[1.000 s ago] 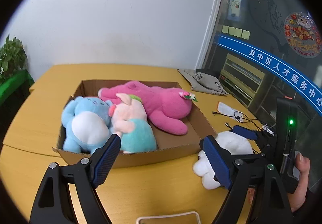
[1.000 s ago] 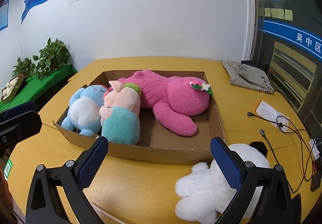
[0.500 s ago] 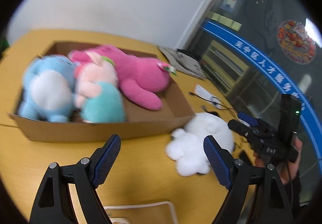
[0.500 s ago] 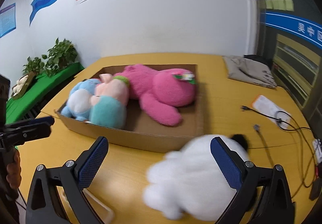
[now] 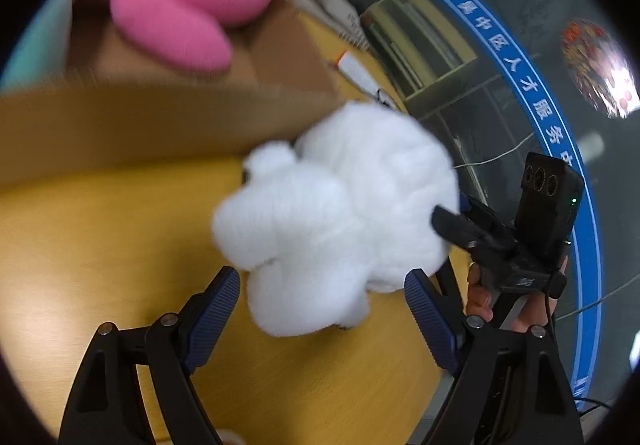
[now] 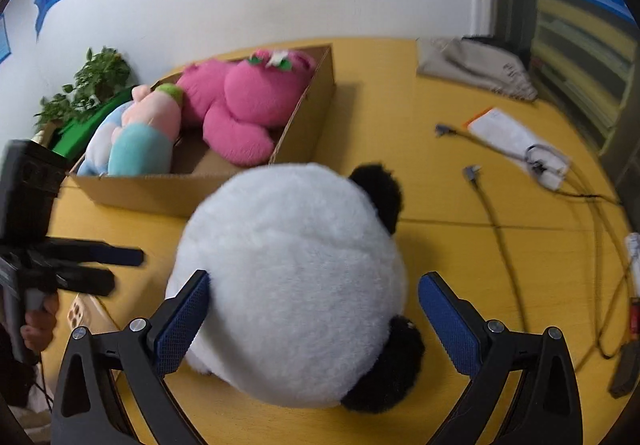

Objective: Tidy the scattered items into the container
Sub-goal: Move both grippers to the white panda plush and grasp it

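Left gripper (image 5: pixel 322 305) fingers spread wide, white plush panda (image 5: pixel 336 221) just ahead on the yellow table (image 5: pixel 100 245) beside the cardboard box (image 5: pixel 120 129), right gripper (image 6: pixel 314 309) fingers apart straddling the panda's head, left pad (image 6: pixel 182 319) touching fur, nothing clamped.

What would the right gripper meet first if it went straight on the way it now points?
Almost certainly the panda plush. The right gripper has open jaws on either side of the panda's white body, which fills the line ahead; the cardboard box lies beyond it. Whether a pad already touches the fur is unclear.
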